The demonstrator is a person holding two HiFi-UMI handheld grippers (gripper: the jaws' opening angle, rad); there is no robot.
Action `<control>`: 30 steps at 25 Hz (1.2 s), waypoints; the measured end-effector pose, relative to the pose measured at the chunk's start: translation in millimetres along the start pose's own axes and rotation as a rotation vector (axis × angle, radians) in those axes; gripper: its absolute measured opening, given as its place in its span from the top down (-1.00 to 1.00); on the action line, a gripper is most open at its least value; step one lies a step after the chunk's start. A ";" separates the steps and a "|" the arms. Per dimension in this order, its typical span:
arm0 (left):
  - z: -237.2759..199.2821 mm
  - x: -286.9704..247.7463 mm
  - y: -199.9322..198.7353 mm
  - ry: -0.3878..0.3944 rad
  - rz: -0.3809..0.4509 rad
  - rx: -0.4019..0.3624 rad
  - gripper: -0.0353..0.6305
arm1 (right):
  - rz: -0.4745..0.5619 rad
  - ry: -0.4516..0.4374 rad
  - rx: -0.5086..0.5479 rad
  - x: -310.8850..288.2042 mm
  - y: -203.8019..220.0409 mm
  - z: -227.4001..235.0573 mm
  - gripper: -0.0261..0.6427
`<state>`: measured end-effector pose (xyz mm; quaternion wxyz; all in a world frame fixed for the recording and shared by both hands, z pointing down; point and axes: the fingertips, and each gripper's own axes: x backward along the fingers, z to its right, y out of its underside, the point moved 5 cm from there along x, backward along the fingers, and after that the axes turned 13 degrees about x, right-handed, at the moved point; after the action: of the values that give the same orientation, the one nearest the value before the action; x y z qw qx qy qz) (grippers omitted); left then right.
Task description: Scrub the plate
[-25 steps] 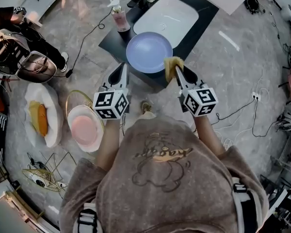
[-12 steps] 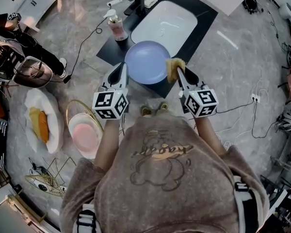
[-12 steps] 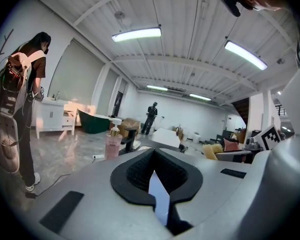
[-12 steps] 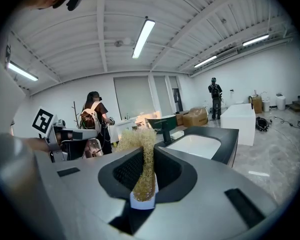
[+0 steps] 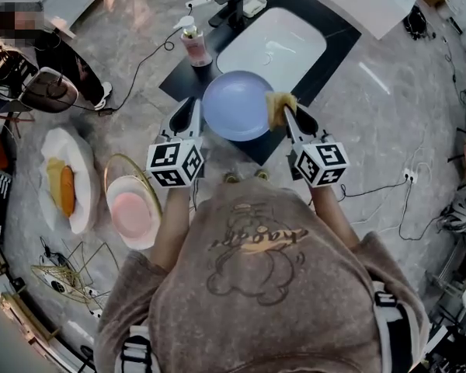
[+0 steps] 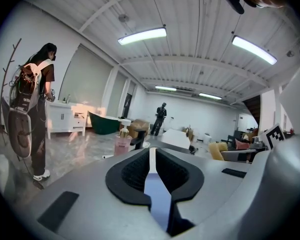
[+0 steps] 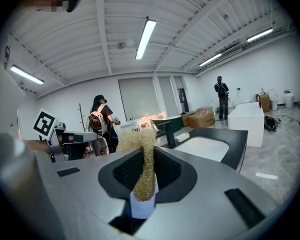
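A pale blue plate (image 5: pixel 237 105) hangs over the front edge of the black counter (image 5: pixel 330 33), just short of the white sink (image 5: pixel 272 49). My left gripper (image 5: pixel 194 109) is shut on the plate's left rim. In the left gripper view the plate's edge (image 6: pixel 155 191) runs thin between the black pads. My right gripper (image 5: pixel 282 109) is shut on a yellow mesh scrubber (image 5: pixel 279 104), which sits against the plate's right rim. The right gripper view has the scrubber (image 7: pixel 141 166) standing up between the jaws, with the sink (image 7: pixel 205 148) ahead.
A pink soap bottle (image 5: pixel 194 43) and a black faucet (image 5: pixel 231 5) stand at the sink's left. On the floor to the left lie a white platter with food (image 5: pixel 81 208) and a pink plate in a gold wire rack (image 5: pixel 132 212). Cables (image 5: pixel 388 183) trail at right. A person (image 6: pixel 38 104) stands left.
The person has shifted their feet, and both grippers have moved a little along the counter front with the plate and the scrubber. Both grips look the same.
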<state>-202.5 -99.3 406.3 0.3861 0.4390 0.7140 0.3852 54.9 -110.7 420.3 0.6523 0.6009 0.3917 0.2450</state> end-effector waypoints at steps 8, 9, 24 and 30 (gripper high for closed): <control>-14.1 -10.5 19.1 -0.016 -0.077 0.055 0.28 | -0.002 -0.013 -0.012 -7.0 -0.5 6.4 0.77; -17.9 -12.9 24.1 -0.022 -0.089 0.068 0.27 | -0.002 -0.012 -0.013 -7.4 -0.3 7.5 0.77; -85.8 -68.8 119.8 -0.140 -0.338 0.129 0.29 | -0.041 0.010 -0.014 -2.8 8.1 14.6 0.77; -100.1 -86.6 146.1 -0.159 -0.422 0.128 0.29 | -0.057 0.041 -0.022 3.1 13.0 23.4 0.77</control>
<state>-216.0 -154.0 595.2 0.4844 0.3323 0.7805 0.2140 77.5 -120.1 431.6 0.6573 0.5774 0.4191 0.2428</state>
